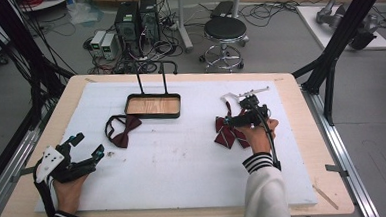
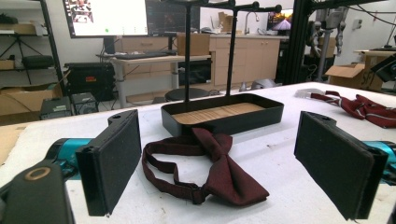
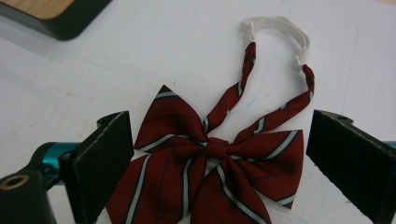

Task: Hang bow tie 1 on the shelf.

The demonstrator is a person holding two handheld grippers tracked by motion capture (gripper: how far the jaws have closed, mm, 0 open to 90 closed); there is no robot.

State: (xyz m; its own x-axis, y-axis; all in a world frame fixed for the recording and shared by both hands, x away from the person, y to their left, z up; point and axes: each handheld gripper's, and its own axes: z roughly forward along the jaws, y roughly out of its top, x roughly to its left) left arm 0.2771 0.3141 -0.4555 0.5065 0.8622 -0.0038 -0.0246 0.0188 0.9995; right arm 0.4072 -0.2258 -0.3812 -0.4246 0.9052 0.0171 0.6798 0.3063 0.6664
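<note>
The right gripper hovers wide open over the striped bow tie — its knot sits between the jaws, untouched. The left gripper, also wide open and empty, faces a plain maroon bow tie — a black tray just beyond.

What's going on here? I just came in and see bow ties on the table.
A person holds a gripper in each hand. The right gripper hangs open over the striped bow tie, jaws on either side, not yet pressing it. The left gripper waits open, pointing at the plain dark red bow tie. The black stand's tray has nothing in it.
</note>
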